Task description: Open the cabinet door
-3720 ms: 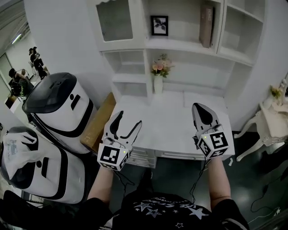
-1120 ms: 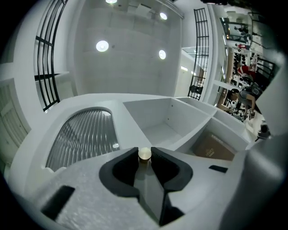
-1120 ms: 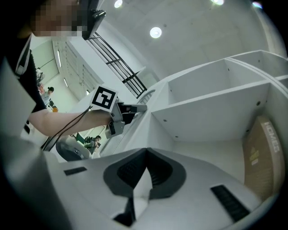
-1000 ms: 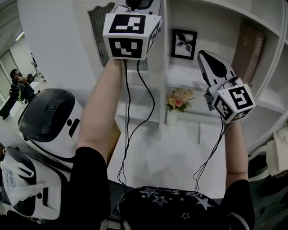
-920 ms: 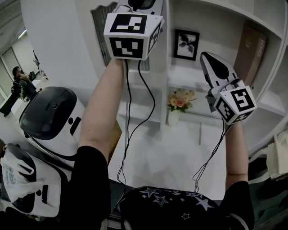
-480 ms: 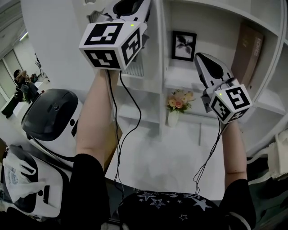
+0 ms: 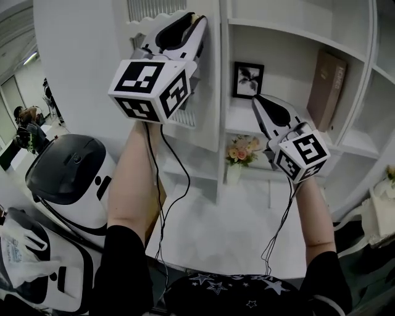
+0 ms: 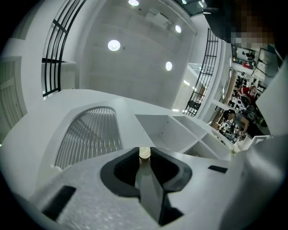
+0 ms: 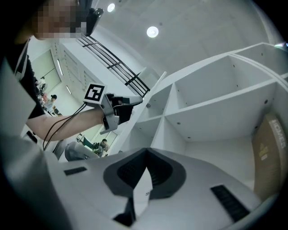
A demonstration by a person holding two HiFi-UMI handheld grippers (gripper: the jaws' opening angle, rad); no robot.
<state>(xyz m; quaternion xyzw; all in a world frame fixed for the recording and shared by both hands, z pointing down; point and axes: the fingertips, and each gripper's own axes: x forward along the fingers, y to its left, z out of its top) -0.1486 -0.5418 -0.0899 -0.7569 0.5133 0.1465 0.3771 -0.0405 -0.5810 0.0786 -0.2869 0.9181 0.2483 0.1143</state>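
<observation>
One knob [image 8: 144, 152] in left gripper [image 7: 197, 19], box [image 7: 325, 80] lettering illegible

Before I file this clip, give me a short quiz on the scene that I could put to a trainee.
1. True or false: the left gripper is shut on the knob of the cabinet door.
2. Name the thing in the shelf compartment just above the flowers.
3. What is between the jaws of the right gripper? A. the knob B. nothing C. the flowers
Key: 1 true; 2 the framed picture; 3 B.
</observation>
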